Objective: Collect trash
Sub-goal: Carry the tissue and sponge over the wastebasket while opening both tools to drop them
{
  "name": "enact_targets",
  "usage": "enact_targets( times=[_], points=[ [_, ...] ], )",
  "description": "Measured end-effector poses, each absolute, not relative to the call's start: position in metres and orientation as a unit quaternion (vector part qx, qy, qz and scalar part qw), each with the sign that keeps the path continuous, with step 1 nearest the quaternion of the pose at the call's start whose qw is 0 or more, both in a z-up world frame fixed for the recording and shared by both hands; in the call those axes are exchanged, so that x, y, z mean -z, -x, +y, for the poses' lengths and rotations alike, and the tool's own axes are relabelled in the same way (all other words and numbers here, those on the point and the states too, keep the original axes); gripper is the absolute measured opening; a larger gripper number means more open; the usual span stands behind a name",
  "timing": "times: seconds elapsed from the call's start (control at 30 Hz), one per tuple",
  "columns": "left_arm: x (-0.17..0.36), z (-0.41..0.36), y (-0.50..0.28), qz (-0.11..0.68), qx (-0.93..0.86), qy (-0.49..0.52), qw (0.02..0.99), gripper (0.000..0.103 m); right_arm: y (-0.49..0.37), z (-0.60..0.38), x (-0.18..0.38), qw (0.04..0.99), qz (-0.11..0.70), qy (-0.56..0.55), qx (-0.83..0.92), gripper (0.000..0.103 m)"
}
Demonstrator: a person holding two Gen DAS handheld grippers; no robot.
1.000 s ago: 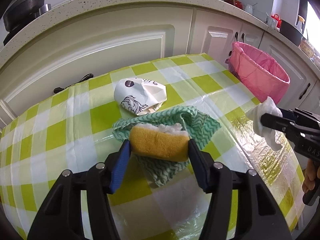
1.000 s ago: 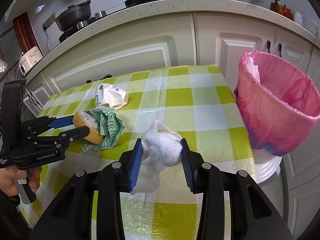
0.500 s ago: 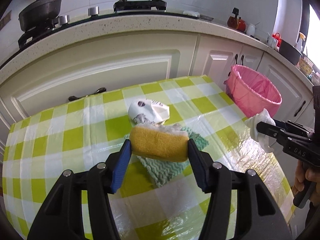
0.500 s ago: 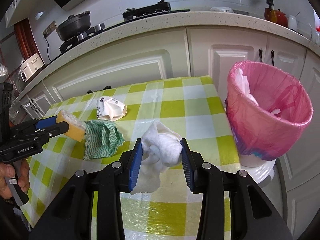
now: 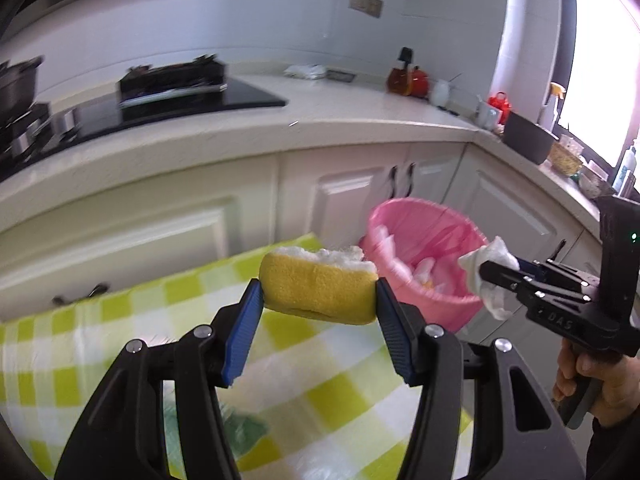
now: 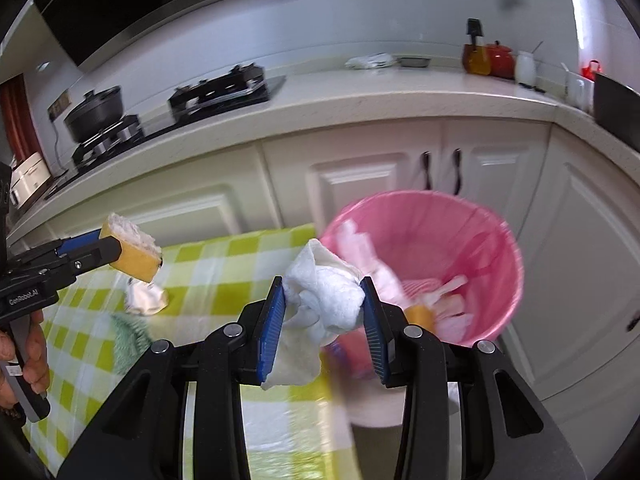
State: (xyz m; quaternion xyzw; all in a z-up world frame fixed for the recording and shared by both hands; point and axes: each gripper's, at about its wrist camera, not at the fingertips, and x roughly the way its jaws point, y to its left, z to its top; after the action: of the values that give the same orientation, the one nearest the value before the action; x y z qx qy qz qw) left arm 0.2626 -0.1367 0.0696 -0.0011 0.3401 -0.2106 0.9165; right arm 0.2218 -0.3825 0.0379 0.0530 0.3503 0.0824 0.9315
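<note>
My left gripper [image 5: 319,298] is shut on a yellow sponge [image 5: 318,290] with a white top and holds it in the air above the checked table [image 5: 120,340]. It also shows in the right wrist view [image 6: 134,254]. My right gripper [image 6: 323,306] is shut on a crumpled white tissue [image 6: 324,296], held at the near rim of the pink-lined trash bin [image 6: 480,240]. The tissue [image 5: 490,268] shows beside the bin [image 5: 424,248] in the left wrist view. The bin holds several white scraps.
A crumpled white paper bag [image 6: 146,298] and a green cloth [image 6: 130,328] lie on the table. White cabinets [image 6: 360,184] and a counter with a stove [image 6: 224,88] stand behind. The bin stands off the table's right end.
Both grippers have risen and moved right toward the bin. The sponge has lifted off the green cloth. The tissue now sits at the bin's rim.
</note>
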Motion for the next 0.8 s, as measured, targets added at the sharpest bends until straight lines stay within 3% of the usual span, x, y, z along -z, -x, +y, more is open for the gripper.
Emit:
enact_targets(
  times=[0.37, 0.7, 0.73, 0.77, 0.8],
  points=[
    [-0.08, -0.265, -0.344, 0.353, 0.273, -0.005, 0.895, 0.055, -0.273, -0.46, -0.037, 0.932, 0.354, -0.064, -0.041, 0.037],
    [-0.063, -0.312, -0.402, 0.384, 0.278, 0.02, 0.88, 0.062, -0.307, -0.487, -0.028, 0.932, 0.355, -0.071, -0.022, 0.041],
    [-0.062, -0.313, -0.405, 0.386, 0.276, 0.022, 0.88, 0.067, -0.308, -0.488, -0.027, 0.932, 0.356, -0.071, -0.021, 0.046],
    [-0.062, -0.313, -0.405, 0.385, 0.276, 0.024, 0.88, 0.072, -0.308, -0.489, -0.025, 0.932, 0.355, -0.071, -0.021, 0.061],
    [-0.062, -0.312, -0.404, 0.382, 0.279, 0.026, 0.881, 0.072, -0.307, -0.489, -0.024, 0.933, 0.354, -0.07, -0.017, 0.066]
  ],
)
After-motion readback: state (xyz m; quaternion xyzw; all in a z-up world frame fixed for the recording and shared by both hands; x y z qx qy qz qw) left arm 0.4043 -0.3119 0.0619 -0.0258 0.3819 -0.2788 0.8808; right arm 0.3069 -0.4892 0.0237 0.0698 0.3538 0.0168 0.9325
